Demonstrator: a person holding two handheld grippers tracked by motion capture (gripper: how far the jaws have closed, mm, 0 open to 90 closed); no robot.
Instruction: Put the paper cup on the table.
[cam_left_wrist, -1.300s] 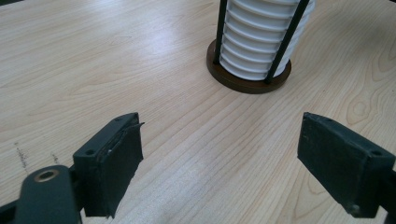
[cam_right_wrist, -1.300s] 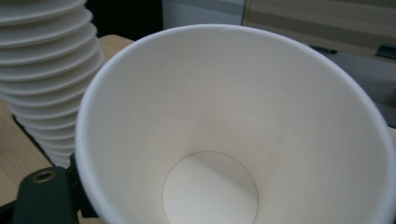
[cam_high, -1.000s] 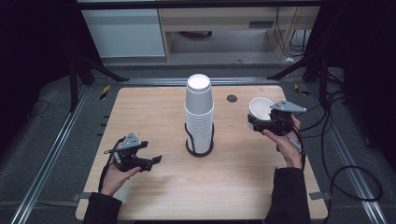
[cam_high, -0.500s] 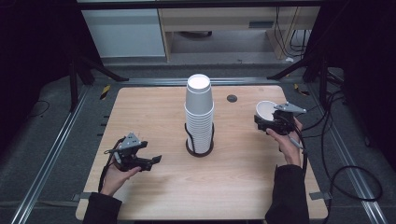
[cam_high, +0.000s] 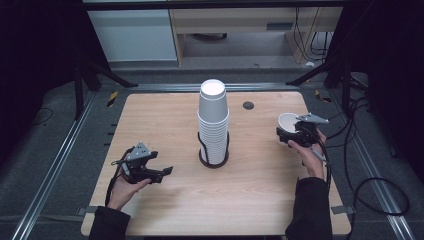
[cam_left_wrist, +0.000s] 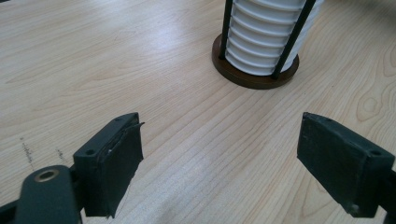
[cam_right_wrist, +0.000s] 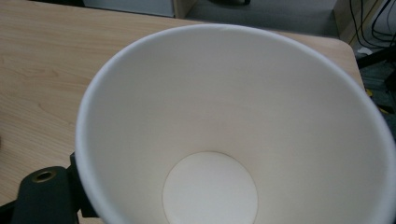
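Note:
A tall stack of white paper cups stands upside down in a black wire holder with a round dark base at the table's middle. In the left gripper view the stack and its base lie ahead. My left gripper rests near the front left, open, nothing between its pads. My right gripper at the right side is shut on a single white paper cup, mouth up and tilted. The cup's inside faces the right gripper view, hiding the jaws.
The wooden table has a small dark round hole at the back right. Cables trail off the right edge. Metal rails run along both sides, with cabinets beyond the far edge.
My right gripper with the cup has drifted a little right and down toward the table, the cup turning more mouth-up. The left gripper has stayed put.

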